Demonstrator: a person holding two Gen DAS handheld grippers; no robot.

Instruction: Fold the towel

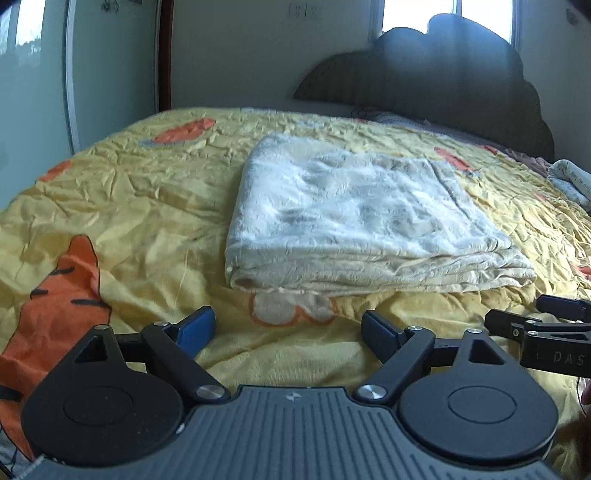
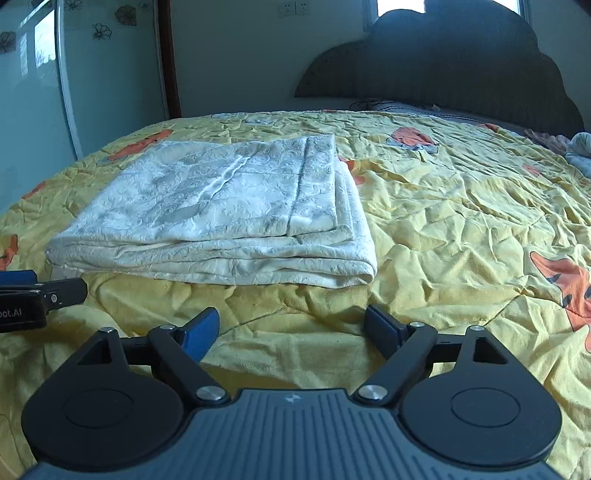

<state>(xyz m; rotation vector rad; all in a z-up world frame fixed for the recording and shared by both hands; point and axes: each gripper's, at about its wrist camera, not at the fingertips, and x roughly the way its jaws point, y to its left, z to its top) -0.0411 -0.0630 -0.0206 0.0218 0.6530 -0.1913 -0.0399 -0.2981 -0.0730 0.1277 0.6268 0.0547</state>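
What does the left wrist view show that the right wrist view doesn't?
Only left wrist: a big orange carrot print near its gripper, and the towel's left folded corner. Only right wrist: wall sockets and the towel's stacked right-hand edges. Both: the folded towel lying on the yellow bedspread, the dark headboard, and both grippers, left gripper and right gripper, open and empty.

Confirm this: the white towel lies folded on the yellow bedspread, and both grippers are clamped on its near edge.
Wrong on the grip. The left gripper and right gripper are open and short of the towel, as both wrist views show. It does lie folded on the yellow bedspread.
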